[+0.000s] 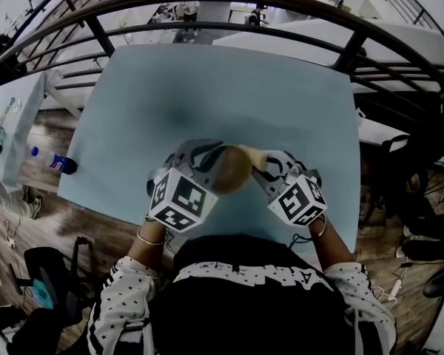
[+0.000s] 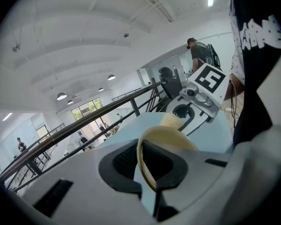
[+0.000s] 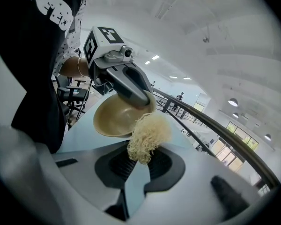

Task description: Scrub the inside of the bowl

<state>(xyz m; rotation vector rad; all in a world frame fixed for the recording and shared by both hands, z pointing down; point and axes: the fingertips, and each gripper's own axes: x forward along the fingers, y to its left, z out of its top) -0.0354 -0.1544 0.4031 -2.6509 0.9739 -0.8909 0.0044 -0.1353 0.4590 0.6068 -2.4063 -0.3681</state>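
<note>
While the left gripper (image 1: pixel 209 160) pinches the rim of the tan bowl (image 1: pixel 232 173), holding it tilted over the blue table (image 1: pixel 207 80), the right gripper (image 1: pixel 263 167) clamps a fibrous scrubber (image 3: pixel 149 135) at the bowl's lip. Scrubbing of the inside seems barely begun, the hollow apparently not yet reached.

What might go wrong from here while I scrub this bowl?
1. The left gripper pinches the tilted bowl only by its rim, so scrubbing pressure may twist it loose.
2. The right gripper holds the scrubber by one end, so it may bend away or slip out.
</note>
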